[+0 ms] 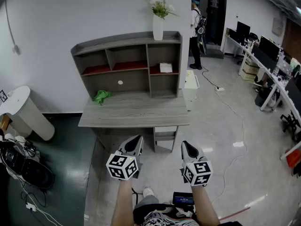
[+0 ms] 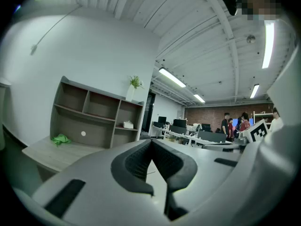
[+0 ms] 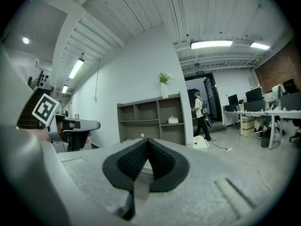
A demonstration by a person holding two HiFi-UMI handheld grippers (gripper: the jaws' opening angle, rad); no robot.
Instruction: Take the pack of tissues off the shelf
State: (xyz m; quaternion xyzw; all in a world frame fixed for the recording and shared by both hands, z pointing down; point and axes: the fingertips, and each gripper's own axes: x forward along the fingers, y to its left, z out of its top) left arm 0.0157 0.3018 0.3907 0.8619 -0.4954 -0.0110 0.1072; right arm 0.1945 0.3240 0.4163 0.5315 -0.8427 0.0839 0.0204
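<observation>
In front of the grey desk [image 1: 134, 111], well apart from its edge, the person is holding both forearms out low and side by side, each claw pointing ahead toward the shelf unit [image 1: 126, 46] that is standing on the desk. The left gripper [image 1: 135, 142] is hanging with its jaws pressed together at the tips, gripping nothing. The right gripper [image 1: 186, 147] is sitting level with it, jaws likewise closed tip to tip and empty. Neither is touching the furniture. The pack of tissues [image 1: 165, 67] is lying on the middle shelf of the right-hand compartment, far from both claws, below a white vase [image 1: 158, 27] that is standing on the top board. A green cloth [image 1: 101, 96] is lying on the desk's left.
</observation>
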